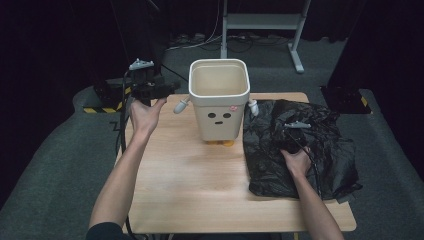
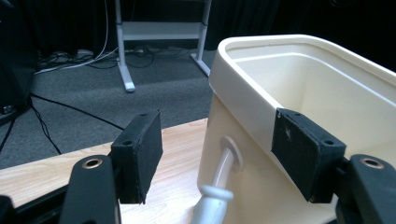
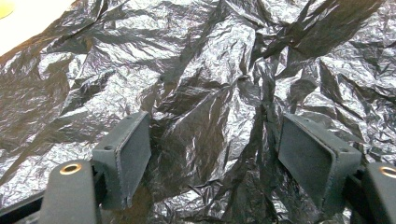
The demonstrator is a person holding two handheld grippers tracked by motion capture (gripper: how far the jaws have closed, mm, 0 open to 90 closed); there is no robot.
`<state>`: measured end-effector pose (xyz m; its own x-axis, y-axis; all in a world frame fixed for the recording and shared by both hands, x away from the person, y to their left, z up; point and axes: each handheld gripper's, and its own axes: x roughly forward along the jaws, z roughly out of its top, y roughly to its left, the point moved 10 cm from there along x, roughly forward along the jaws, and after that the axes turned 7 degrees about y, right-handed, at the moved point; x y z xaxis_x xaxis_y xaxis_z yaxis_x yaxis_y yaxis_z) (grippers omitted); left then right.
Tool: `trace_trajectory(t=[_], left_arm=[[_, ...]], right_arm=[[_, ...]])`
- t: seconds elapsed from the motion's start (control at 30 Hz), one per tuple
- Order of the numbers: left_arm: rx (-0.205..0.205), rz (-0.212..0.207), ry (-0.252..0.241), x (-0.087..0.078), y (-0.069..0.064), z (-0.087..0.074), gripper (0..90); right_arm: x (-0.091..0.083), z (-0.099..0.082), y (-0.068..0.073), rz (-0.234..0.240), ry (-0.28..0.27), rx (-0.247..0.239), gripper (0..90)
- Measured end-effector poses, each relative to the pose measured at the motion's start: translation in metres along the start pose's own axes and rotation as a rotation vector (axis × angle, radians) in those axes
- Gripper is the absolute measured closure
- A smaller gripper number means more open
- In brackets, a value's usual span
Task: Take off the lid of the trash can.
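Note:
A cream square bin (image 1: 220, 115) with a drawn face, small grey arms and orange feet stands at the back middle of the wooden table (image 1: 190, 180). My left gripper (image 1: 170, 87) is raised beside the bin's upper left, jaws pointing at it. In the left gripper view the left gripper (image 2: 222, 154) is open, with the bin (image 2: 327, 84) rim corner and one grey arm (image 2: 219, 182) seen between the pads, untouched. A crumpled black plastic bag (image 1: 320, 150) lies to the right of the bin. My right gripper (image 1: 295, 135) is low over it, open, with the bag (image 3: 201, 70) below the jaws (image 3: 219, 156).
A white metal stand (image 1: 260, 22) and loose cables are on the grey floor behind the table. A black and yellow striped piece (image 1: 102, 109) lies on the floor at the left. The bag's right side hangs over the table's right edge.

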<state>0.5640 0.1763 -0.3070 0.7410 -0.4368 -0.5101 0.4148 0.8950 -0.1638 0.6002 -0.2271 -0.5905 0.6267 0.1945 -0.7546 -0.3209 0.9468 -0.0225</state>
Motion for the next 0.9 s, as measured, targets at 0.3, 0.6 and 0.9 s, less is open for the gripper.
trace_trajectory(t=[0.3, 0.6, 0.9], left_arm=[[0.029, -0.005, 0.012, 0.009, -0.009, 0.015, 34.4], [0.074, 0.036, 0.036, 0.020, -0.013, 0.031, 36.0], [0.116, 0.074, 0.073, 0.037, -0.017, 0.039, 38.1]], right_arm=[[0.000, 0.000, 0.000, -0.002, -0.003, -0.004, 25.3], [0.000, 0.000, 0.000, -0.004, -0.004, -0.008, 25.5], [0.000, 0.000, 0.000, -0.005, -0.006, -0.011, 25.9]])
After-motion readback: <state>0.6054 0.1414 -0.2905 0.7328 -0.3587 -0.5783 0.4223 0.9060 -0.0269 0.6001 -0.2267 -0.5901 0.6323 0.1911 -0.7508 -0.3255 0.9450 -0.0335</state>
